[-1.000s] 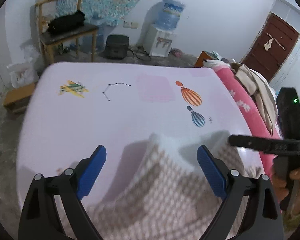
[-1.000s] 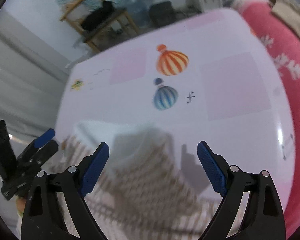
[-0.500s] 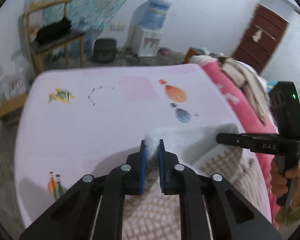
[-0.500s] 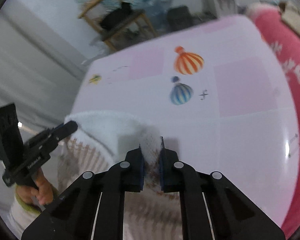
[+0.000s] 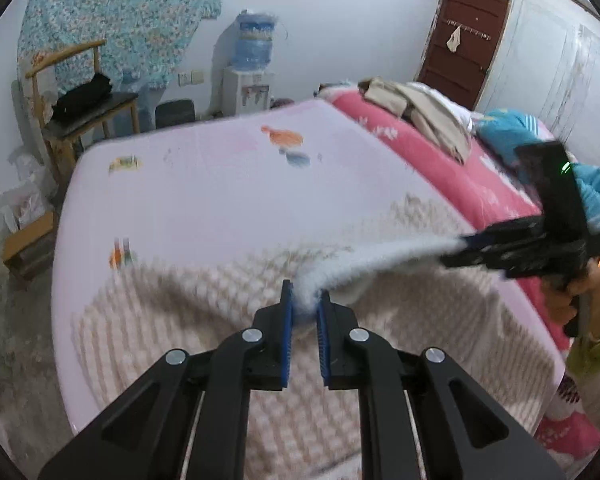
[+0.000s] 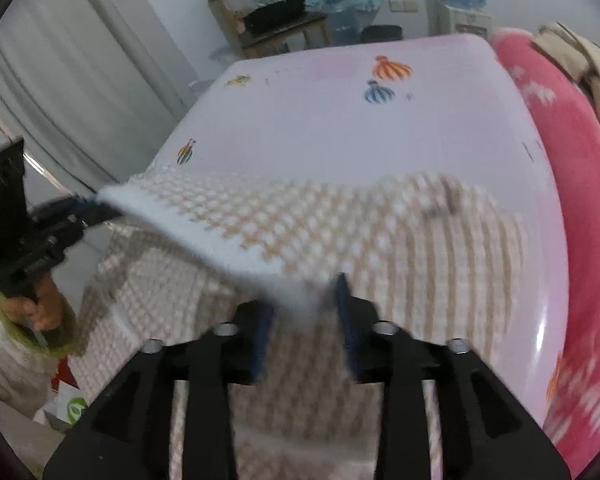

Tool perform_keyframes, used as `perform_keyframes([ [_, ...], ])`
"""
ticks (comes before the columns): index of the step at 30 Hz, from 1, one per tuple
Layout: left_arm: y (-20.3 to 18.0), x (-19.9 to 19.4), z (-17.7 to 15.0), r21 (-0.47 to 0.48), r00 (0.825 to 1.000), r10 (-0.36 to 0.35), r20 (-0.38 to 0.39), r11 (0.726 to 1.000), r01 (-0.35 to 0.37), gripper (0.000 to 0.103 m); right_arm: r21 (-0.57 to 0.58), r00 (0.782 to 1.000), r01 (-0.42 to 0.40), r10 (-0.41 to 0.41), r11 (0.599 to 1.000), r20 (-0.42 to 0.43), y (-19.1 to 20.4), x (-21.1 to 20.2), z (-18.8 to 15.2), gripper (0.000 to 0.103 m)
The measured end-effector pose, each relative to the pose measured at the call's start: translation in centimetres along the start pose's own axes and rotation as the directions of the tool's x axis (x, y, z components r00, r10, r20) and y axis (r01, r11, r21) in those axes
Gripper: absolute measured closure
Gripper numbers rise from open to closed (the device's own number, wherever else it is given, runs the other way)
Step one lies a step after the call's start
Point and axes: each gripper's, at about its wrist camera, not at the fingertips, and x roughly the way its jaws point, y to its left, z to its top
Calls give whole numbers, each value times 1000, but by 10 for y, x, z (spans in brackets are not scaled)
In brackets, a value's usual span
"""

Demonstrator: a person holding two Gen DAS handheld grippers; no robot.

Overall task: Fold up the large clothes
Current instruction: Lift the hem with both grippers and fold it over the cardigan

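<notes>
Meanwhile the checked garment (image 5: 400, 300) hangs pinched in the left hand-held gripper (image 5: 304, 312), the opening right hand-held gripper (image 6: 304, 312) straddling its edge.

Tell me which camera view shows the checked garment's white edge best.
The right wrist view: there the white edge of the checked garment runs sharp and unbroken from the left tool to the right tool. The left wrist view shows the same edge, but blurred and foreshortened.
</notes>
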Motion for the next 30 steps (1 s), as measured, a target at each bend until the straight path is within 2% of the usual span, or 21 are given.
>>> perform_keyframes([
  [1,0,2,-6,-10,1000,-5,-12,1000,5,91,16,999,-26,25,1000,21,-1,-11,-3,57],
  [4,2,4,-20,-41,999,-19,-25,999,18,88,16,992,-78,76,997,105,1,-43,2,53],
  [8,5,-3,-31,-80,998,-60,-6,995,59,82,-3,977,-117,116,993,178,11,-52,29,53],
  [10,10,-7,-35,-110,998,-67,-3,992,66,82,-11,977,-125,125,992,171,17,-37,39,57],
  [14,18,-22,-37,-141,998,-60,37,988,65,82,21,986,-154,152,988,60,24,24,38,74],
  [17,23,-36,-31,-156,994,-61,90,985,74,82,83,983,-180,183,980,-31,22,69,25,75],
  [20,23,-33,-13,-161,989,-81,124,982,101,82,78,986,-166,166,983,1,27,76,19,75],
  [24,17,10,9,-147,995,-86,51,985,93,82,67,992,-127,129,990,-17,37,72,23,75],
  [26,18,39,10,-136,999,-33,-39,990,28,82,42,995,-102,102,994,0,44,63,30,76],
  [28,23,59,3,-118,993,43,-106,991,-56,82,15,997,-63,62,998,45,53,53,37,76],
  [30,30,63,-3,-134,995,22,-94,990,-34,82,22,997,0,-1,1000,78,49,51,48,76],
])
